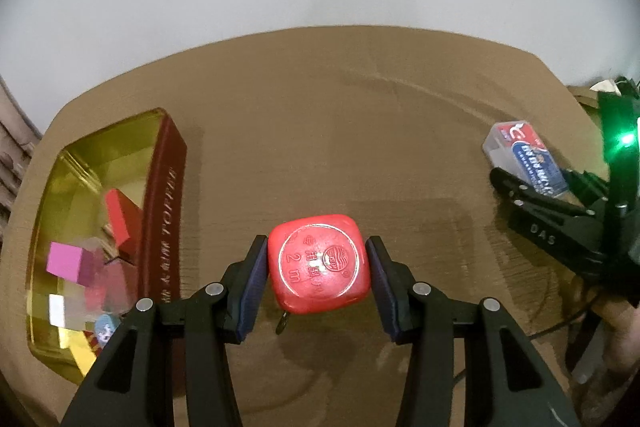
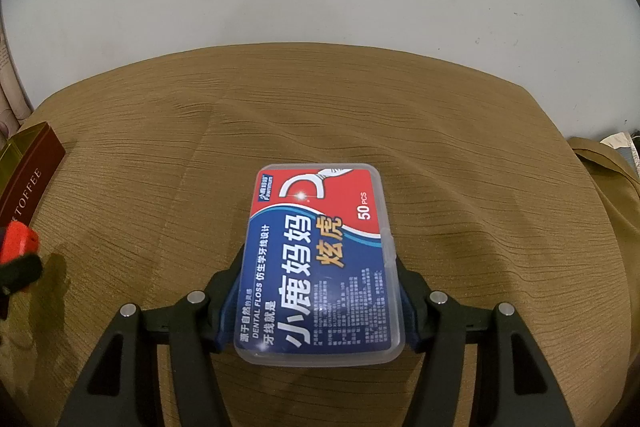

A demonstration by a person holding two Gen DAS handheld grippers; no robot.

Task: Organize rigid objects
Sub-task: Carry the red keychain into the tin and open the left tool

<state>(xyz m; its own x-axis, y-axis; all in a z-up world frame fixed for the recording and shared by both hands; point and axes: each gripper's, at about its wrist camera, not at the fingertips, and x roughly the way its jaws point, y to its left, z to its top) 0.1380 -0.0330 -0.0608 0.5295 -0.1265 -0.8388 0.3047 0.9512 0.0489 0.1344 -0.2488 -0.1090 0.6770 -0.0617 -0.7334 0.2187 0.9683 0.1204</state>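
Observation:
My left gripper (image 1: 317, 259) is shut on a red tape measure (image 1: 318, 263), held above the brown tablecloth. My right gripper (image 2: 320, 267) is shut on a clear dental floss box (image 2: 320, 263) with a blue and red label; it also shows in the left wrist view (image 1: 524, 157) at the far right. A gold toffee tin (image 1: 166, 211) with dark red sides lies open at the left; it holds a red block (image 1: 120, 219), a pink cube (image 1: 68, 263) and other small pieces. The tape measure also shows at the right wrist view's left edge (image 2: 18, 237).
The round table carries a brown cloth (image 1: 340, 127). The tin's corner shows in the right wrist view (image 2: 28, 167). A white wall stands behind the table. A cable (image 1: 560, 323) trails at the right.

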